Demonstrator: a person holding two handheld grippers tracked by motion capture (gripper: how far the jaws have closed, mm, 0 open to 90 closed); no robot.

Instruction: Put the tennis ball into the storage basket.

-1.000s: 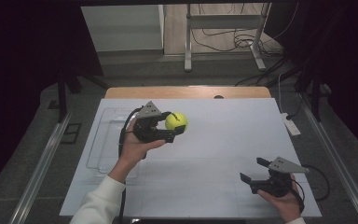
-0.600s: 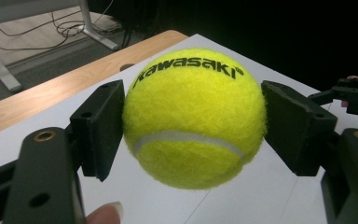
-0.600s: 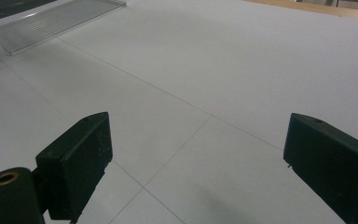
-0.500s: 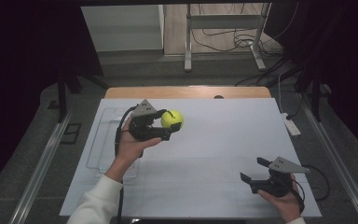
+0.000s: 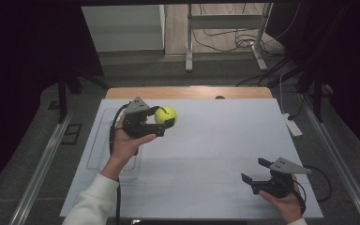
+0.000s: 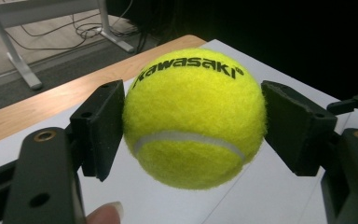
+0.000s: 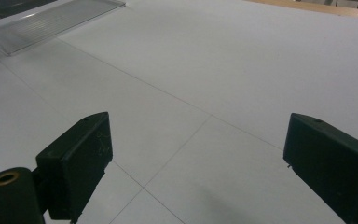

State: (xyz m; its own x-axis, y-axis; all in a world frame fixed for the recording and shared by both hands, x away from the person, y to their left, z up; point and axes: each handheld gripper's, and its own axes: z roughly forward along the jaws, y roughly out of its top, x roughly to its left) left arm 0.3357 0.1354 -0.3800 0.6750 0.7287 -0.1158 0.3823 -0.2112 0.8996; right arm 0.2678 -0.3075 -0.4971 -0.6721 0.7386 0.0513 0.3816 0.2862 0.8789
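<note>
A yellow tennis ball with black lettering hangs above the white table top, left of centre. My left gripper is shut on it. In the left gripper view both black pads press the sides of the ball, and a fingertip of the holding hand shows at the bottom edge. My right gripper rests low at the near right of the table, open, with bare white surface between its jaws.
A clear plastic tray lies on the table's left side, under the left forearm, and its corner appears in the right gripper view. A small white device sits at the right edge. A metal stand and floor cables lie beyond the table.
The left gripper with the ball has drifted a little to the left and away from the person. The right gripper has stayed where it was.
</note>
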